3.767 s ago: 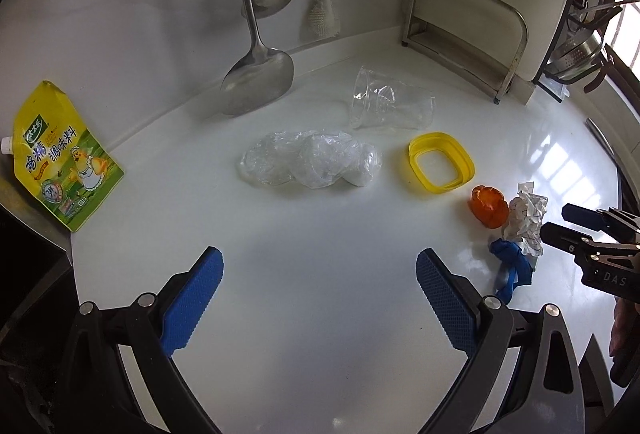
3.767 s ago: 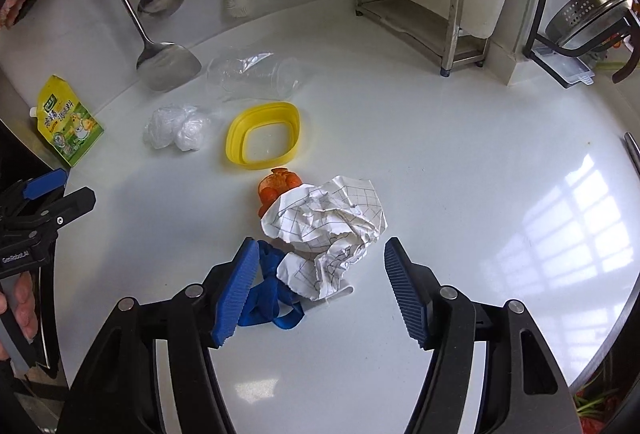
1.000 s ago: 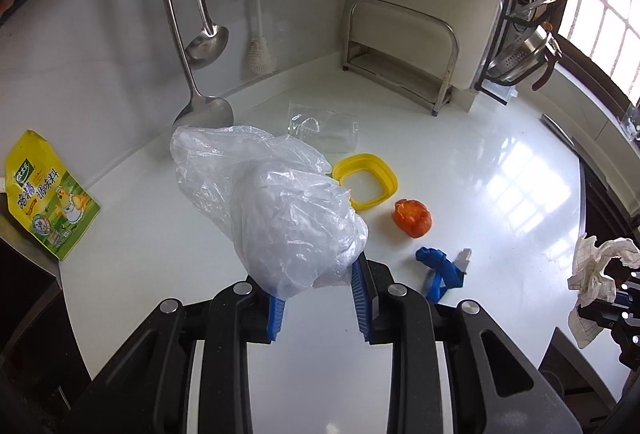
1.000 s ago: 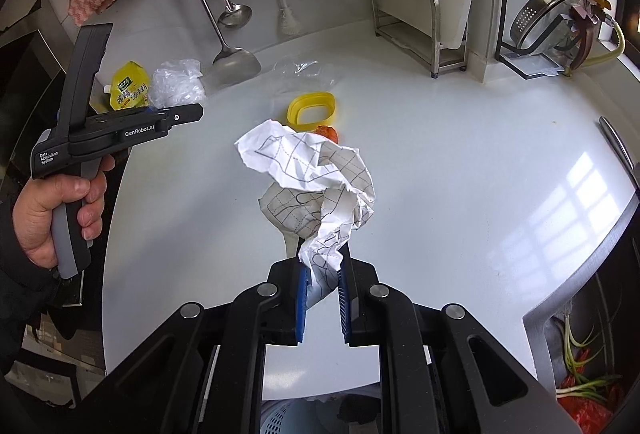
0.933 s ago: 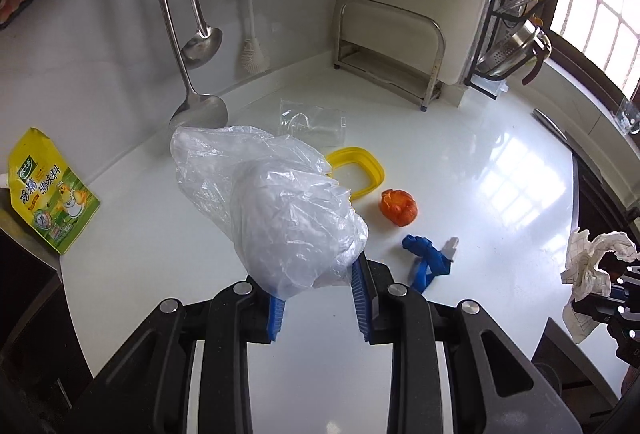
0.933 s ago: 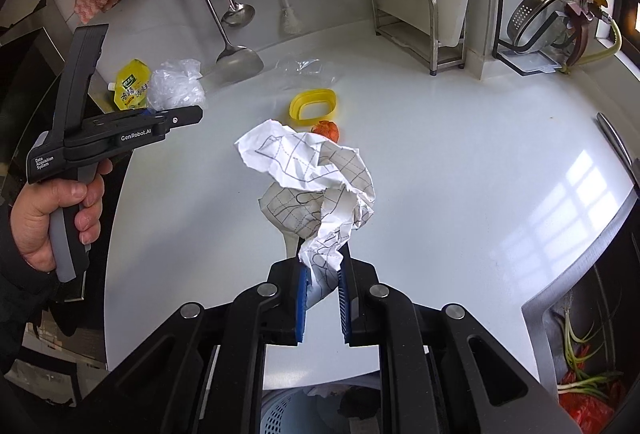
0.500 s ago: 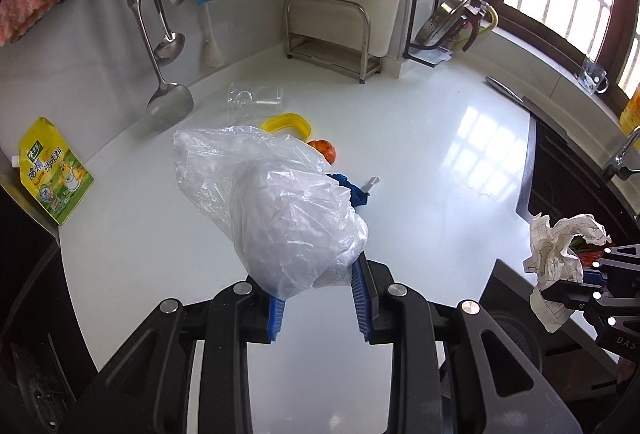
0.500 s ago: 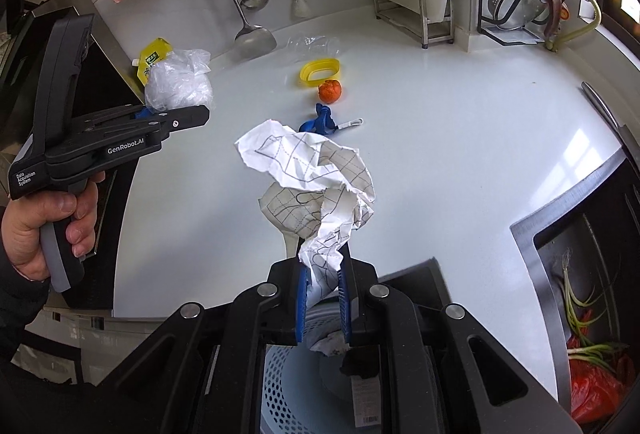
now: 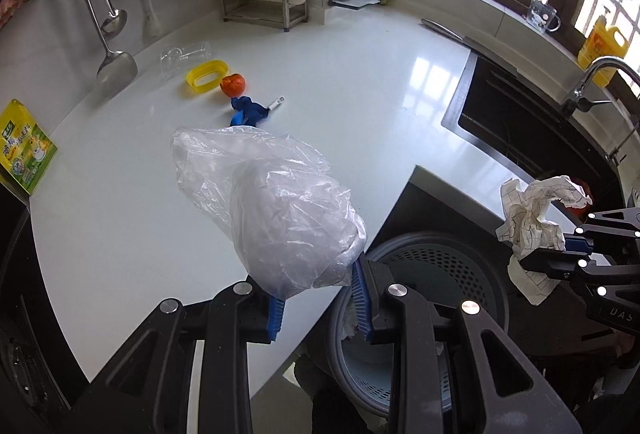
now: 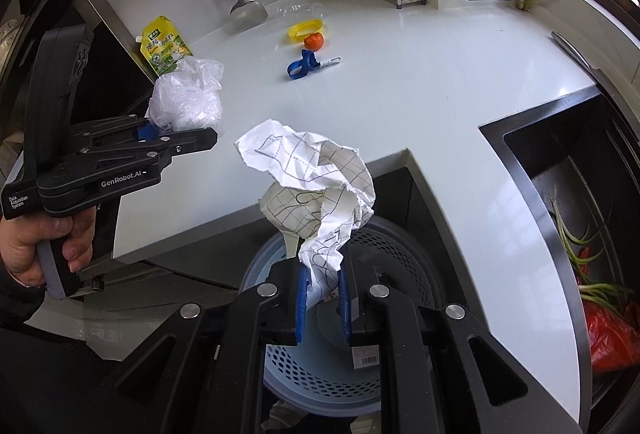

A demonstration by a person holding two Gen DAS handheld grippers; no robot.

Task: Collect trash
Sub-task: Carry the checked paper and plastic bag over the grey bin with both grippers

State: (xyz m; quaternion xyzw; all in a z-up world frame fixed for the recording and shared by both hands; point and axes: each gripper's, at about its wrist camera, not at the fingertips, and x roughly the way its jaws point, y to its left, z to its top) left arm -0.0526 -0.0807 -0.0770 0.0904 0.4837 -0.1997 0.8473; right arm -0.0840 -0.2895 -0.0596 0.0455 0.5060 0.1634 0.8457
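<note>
- The left gripper (image 9: 318,300) pinches the neck of a crumpled clear plastic bag (image 9: 288,218) between its blue pads; a few seconds back that bag lay loose on the white glossy desk (image 9: 352,105) and the jaws stood wide apart.
- The right gripper (image 10: 323,304) is pressed onto a crumpled sheet of white squared paper (image 10: 320,189), which earlier lay on the desk beside the orange piece.
- Both loads now hang past the desk's front edge, over a grey-blue perforated round waste basket (image 10: 404,254) standing below in a cut-out of the counter; a second ago the basket showed only as a sliver at the bottom of the right view, and desk filled the space beneath both grippers.
- In the left view the basket (image 9: 452,266) lies under and to the right of the bag, and the paper (image 9: 532,222) sits at the right edge, nearer and lower than a second ago.
- In the right view the person's left hand (image 10: 36,246) grips the black handle, with the bag (image 10: 186,97) above the left jaws.
- Left on the desk, well apart from the grippers and unchanged: a yellow oval plastic ring (image 9: 207,73), a small orange crumpled piece (image 9: 233,85), a blue strap with a white clip (image 9: 248,109), and a clear plastic cup on its side (image 9: 184,53).
- A yellow-green printed pouch (image 9: 24,145) rests at the desk's left edge, as before.
</note>
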